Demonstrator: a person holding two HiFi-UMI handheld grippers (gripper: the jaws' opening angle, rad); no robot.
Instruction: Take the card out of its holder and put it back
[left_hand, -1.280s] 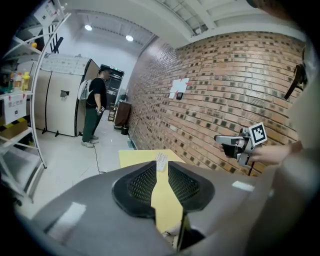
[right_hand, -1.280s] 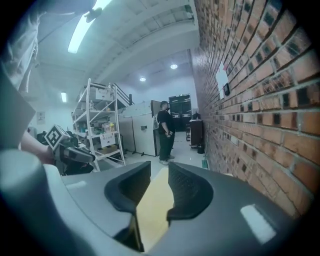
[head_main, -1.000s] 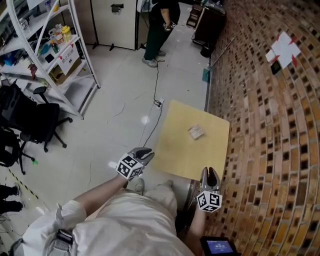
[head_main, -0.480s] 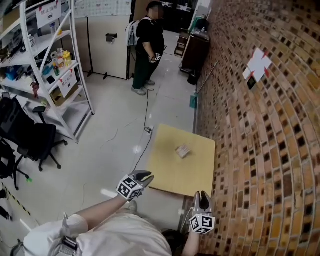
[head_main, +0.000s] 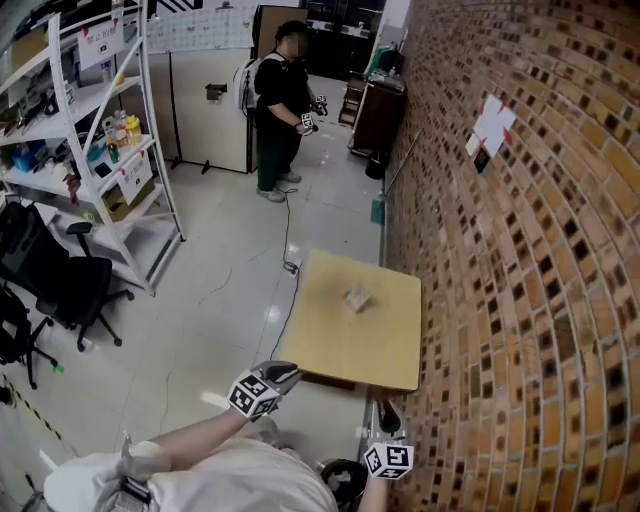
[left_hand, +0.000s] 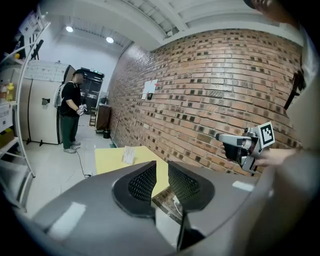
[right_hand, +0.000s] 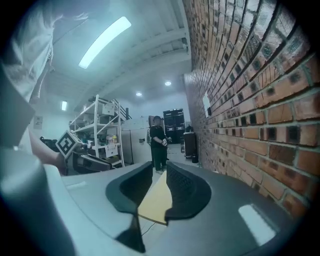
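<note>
1. The card holder, small and pale, is seen on the square yellow worktop, well apart from both grippers. It lies at 1 o'clock from the left gripper and 11 o'clock from the right gripper.
2. The left jaws are held slightly apart, empty; the right jaws, just closed a little, are also gapped and empty.
3. A rough brick wall is seen at 3 o'clock, a white shelf rack at 10, a standing person at 12.

Head view looks steeply down; both gripper views face the same distant table.
</note>
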